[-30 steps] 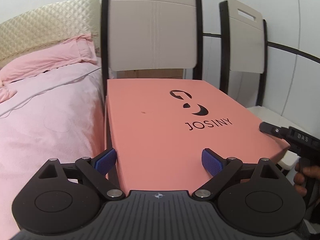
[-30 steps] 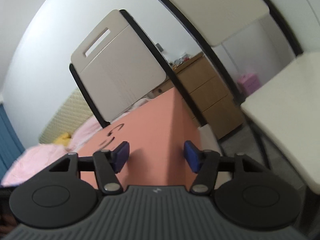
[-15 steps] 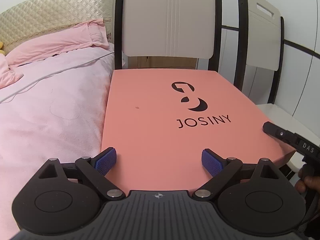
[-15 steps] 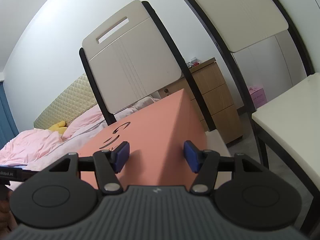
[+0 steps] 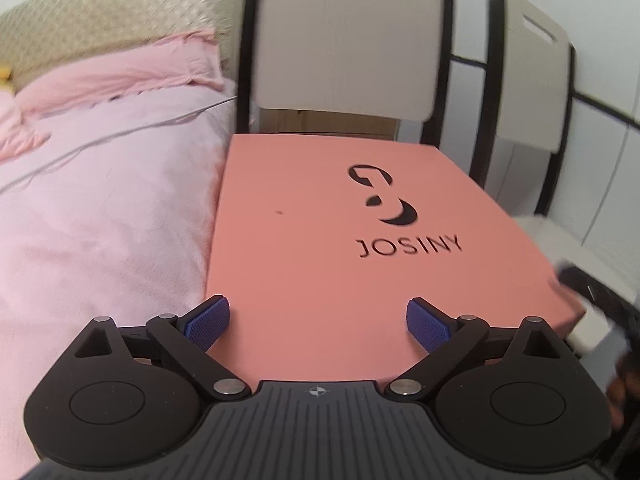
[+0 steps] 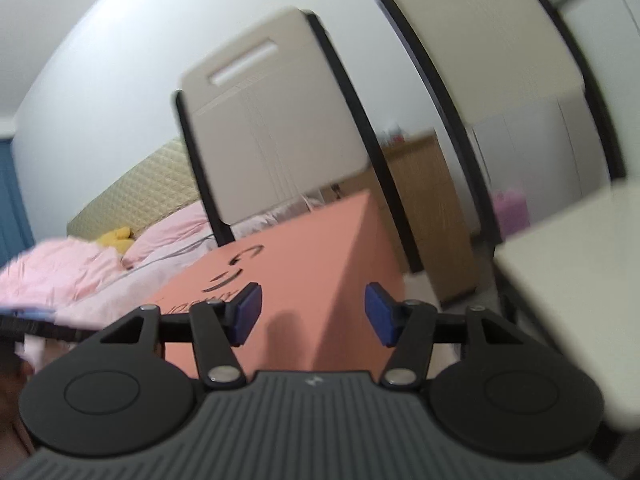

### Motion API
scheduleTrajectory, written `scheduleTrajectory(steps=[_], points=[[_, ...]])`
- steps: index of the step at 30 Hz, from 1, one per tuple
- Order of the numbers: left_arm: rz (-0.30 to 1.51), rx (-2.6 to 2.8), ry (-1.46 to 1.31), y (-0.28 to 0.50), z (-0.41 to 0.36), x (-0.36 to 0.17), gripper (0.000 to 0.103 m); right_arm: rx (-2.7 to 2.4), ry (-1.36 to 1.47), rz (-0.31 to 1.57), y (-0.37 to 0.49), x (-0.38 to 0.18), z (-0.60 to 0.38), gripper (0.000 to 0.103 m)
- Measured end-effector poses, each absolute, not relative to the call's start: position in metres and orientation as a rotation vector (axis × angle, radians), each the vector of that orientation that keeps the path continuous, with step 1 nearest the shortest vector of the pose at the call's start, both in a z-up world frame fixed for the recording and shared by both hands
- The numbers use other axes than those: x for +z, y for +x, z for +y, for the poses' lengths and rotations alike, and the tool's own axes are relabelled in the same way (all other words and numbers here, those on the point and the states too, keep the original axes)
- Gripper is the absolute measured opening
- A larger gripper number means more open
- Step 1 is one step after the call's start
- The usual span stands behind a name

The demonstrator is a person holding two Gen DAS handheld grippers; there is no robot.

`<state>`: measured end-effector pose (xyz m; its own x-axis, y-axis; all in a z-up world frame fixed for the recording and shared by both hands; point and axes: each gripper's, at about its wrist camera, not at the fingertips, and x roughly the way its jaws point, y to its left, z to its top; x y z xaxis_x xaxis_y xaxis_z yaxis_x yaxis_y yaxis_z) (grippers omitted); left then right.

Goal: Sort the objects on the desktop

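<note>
A salmon-pink box [image 5: 320, 240] printed "JOSINY" lies on a chair seat. My left gripper [image 5: 318, 324] is open and empty above the box's near edge, its blue pads [image 5: 208, 322] spread wide. My right gripper [image 6: 312, 314] is open and empty at the box's right corner; the box also shows in the right wrist view [image 6: 304, 276]. The right gripper's body shows at the right edge of the left wrist view [image 5: 600, 296].
A bed with pink bedding [image 5: 100, 200] lies left of the box. The chair back [image 5: 344, 36] rises behind the box. A second chair [image 5: 528, 72] stands to the right, its white seat [image 6: 572, 280] beside my right gripper. A wooden drawer unit [image 6: 432, 208] stands behind.
Both grippers have shifted slightly around the box and both views are blurred by motion. The left view has tilted down over the box top. Both jaws stay open.
</note>
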<state>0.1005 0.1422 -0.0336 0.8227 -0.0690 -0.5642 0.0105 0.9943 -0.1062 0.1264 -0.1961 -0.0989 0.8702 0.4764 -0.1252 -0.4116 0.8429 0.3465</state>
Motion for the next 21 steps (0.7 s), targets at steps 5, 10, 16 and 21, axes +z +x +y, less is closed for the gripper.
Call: scheduleTrajectory(steps=[5,10,16,21], points=[[0.596,-0.029,-0.129,0.101,0.146,-0.031,0.097,0.437,0.196,0.216,0.087,-0.109,-0.2,0.059],[0.588,-0.023,-0.139,0.101,0.146,-0.03,0.097,0.432,0.179,0.333,0.097,-0.13,-0.188,0.058],[0.591,-0.005,-0.093,0.102,0.141,-0.033,0.097,0.436,0.206,0.35,0.108,-0.14,-0.185,0.058],[0.6,-0.016,-0.129,0.104,0.146,-0.035,0.097,0.388,0.269,0.363,0.118,-0.146,-0.201,0.058]])
